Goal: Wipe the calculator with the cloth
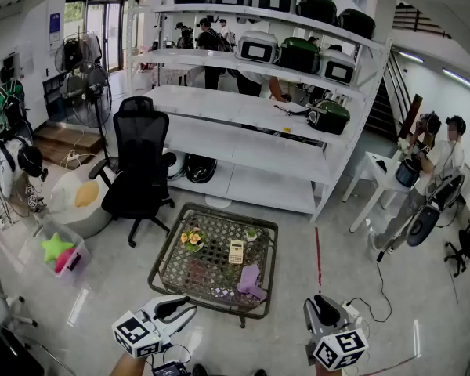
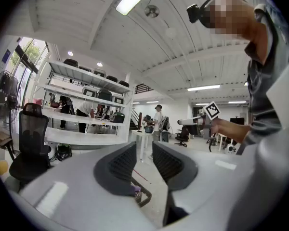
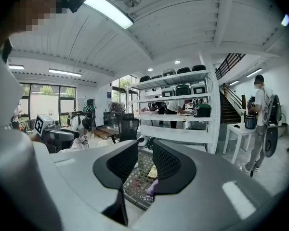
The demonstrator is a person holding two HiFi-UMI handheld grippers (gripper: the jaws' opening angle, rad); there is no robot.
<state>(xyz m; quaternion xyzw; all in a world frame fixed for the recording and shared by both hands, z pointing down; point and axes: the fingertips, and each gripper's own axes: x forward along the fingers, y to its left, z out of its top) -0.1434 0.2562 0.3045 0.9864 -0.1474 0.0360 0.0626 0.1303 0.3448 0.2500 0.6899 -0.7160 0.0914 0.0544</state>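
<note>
On a low wicker table (image 1: 169, 241) in a bright workshop, a pale calculator (image 1: 236, 251) lies flat a little right of the middle. A crumpled purple cloth (image 1: 249, 279) sits just beside it, closer to the table's near edge and right corner, apart from the calculator. A small bunch of orange flowers (image 1: 192, 239) rests toward the left edge, and a tiny potted plant (image 1: 251, 233) stands near the far edge.

A person stands short of the table's near edge, holding a gripper in each hand, both off the table and well apart from the cloth and calculator. The left gripper (image 1: 184, 304) is held level, turned sideways toward the person's right. Its jaws stand slightly apart with a narrow gap and nothing between them. The right gripper (image 1: 321, 300) tilts slightly down toward the table. Its jaws also leave only a narrow gap and hold nothing; beyond them, its own view shows the calculator (image 3: 152, 171) and cloth (image 3: 151, 190).

Behind the table stand a black office chair (image 1: 139, 163) and white shelves (image 1: 251, 112).
</note>
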